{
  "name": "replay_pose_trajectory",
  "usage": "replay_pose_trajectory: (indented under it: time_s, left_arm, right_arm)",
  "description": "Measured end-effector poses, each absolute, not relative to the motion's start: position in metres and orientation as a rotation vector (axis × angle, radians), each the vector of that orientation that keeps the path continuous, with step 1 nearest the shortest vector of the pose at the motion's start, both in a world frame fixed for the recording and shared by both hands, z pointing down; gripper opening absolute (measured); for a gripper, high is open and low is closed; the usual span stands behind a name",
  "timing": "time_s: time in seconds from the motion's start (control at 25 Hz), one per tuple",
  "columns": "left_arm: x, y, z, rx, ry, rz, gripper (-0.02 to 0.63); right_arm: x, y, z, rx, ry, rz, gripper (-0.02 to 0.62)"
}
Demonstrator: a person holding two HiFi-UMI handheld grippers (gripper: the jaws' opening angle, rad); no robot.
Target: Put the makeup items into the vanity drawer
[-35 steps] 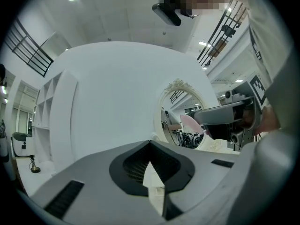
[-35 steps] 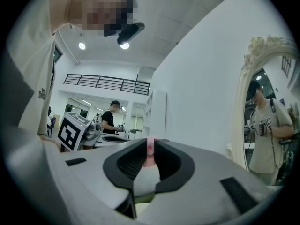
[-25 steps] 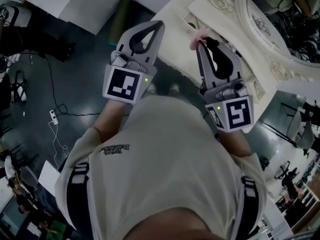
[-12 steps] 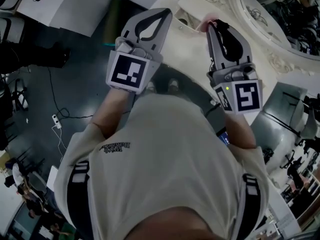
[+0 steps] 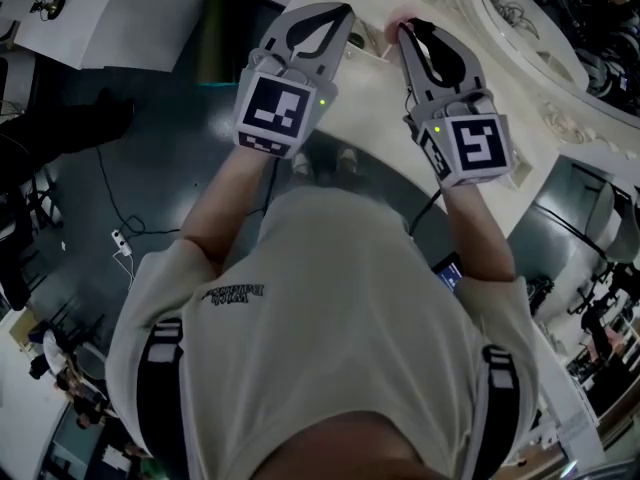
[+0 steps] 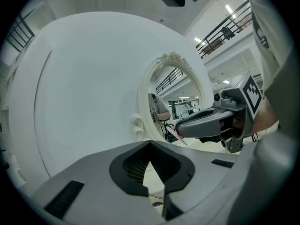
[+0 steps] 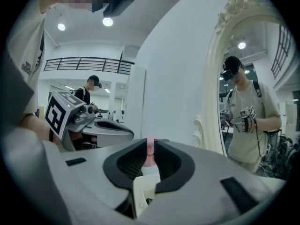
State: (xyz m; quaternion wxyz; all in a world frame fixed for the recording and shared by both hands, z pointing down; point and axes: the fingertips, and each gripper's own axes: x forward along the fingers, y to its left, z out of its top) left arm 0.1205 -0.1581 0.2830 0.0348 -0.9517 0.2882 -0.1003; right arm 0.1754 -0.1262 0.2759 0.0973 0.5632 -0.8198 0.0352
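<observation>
My right gripper (image 5: 408,30) is shut on a thin pink makeup item (image 5: 399,20), whose pink end pokes out past the jaw tips (image 7: 150,154). It hovers over the white vanity top (image 5: 370,93), close to the ornate oval mirror (image 5: 520,38). From the left gripper view, the right gripper (image 6: 183,129) has the pink item (image 6: 176,134) sticking out of it. My left gripper (image 5: 346,10) is beside it on the left, its jaw tips together with nothing between them (image 6: 150,143). I cannot make out the drawer.
The mirror frame (image 7: 213,93) rises just ahead on the right and reflects a person with grippers. White desks (image 5: 70,13) stand at the far left, a power strip with cable (image 5: 120,243) lies on the dark floor, and a green object (image 5: 215,28) stands by the vanity's left end.
Both grippers have moved forward together toward the vanity and mirror, side by side. The right gripper still holds the pink item; the left stays shut and empty.
</observation>
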Motion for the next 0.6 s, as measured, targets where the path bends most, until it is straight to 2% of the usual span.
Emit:
replay_pose_trajectory:
  time_s: [0.6]
  left_arm:
    - [0.153,-0.204,0.444,-3.066,0.856,-0.717,0.014]
  right_arm:
    - [0.202,-0.183,0.439,1.585,-2.242,0.438,0.051]
